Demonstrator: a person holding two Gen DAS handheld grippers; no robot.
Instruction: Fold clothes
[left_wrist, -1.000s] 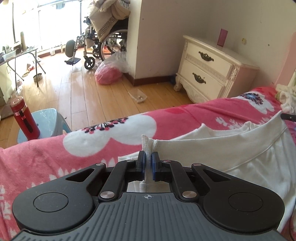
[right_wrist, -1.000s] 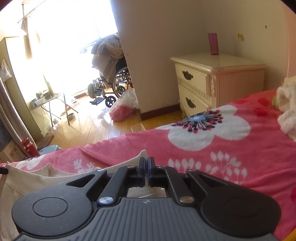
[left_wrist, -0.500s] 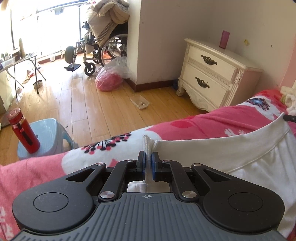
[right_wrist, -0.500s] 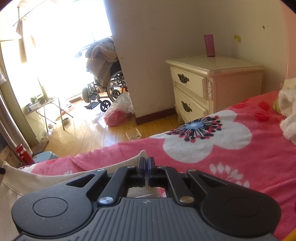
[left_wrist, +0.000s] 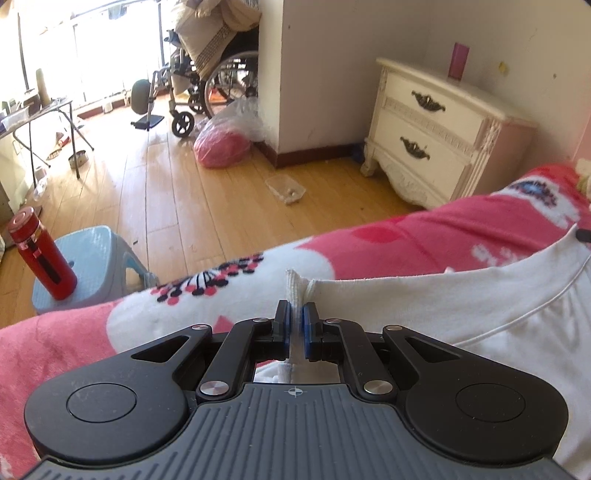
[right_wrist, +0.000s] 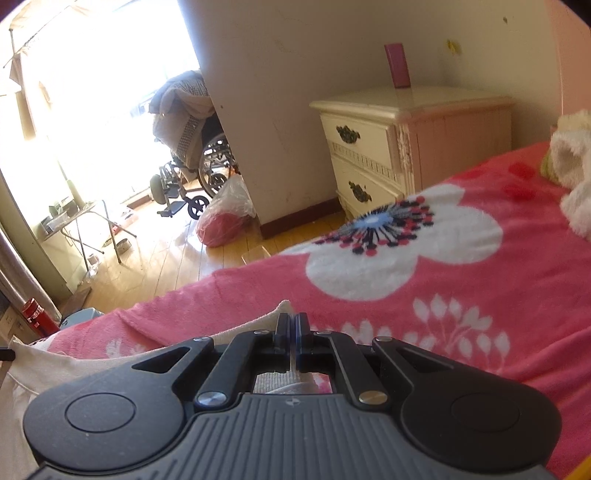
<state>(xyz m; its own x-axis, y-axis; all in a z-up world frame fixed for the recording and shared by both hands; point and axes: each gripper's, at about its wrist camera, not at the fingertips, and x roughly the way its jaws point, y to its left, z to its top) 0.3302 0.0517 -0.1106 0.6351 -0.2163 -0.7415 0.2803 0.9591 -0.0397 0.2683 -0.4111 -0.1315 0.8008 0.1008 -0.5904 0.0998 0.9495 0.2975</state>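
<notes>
A white garment (left_wrist: 461, 306) lies stretched across the pink flowered blanket (left_wrist: 424, 236) on the bed. My left gripper (left_wrist: 294, 314) is shut on a ribbed corner of it, which sticks up between the blue pads. In the right wrist view the same white garment (right_wrist: 40, 369) runs off to the left, and my right gripper (right_wrist: 292, 325) is shut on its other corner, with cloth showing behind the fingers. The fabric edge hangs taut between the two grippers, lifted a little above the blanket (right_wrist: 461, 295).
Beyond the bed's edge is a wooden floor (left_wrist: 177, 192) with a blue stool (left_wrist: 96, 258) holding a red bottle (left_wrist: 40, 258). A cream nightstand (left_wrist: 436, 125) stands against the wall. A fluffy white toy (right_wrist: 572, 166) lies on the bed at the right. A wheelchair (left_wrist: 207, 85) stands far back.
Both grippers have moved forward toward the bed's edge, carrying the garment's edge with them. More floor shows now and the nightstand looks closer. Both stay shut on the cloth.
</notes>
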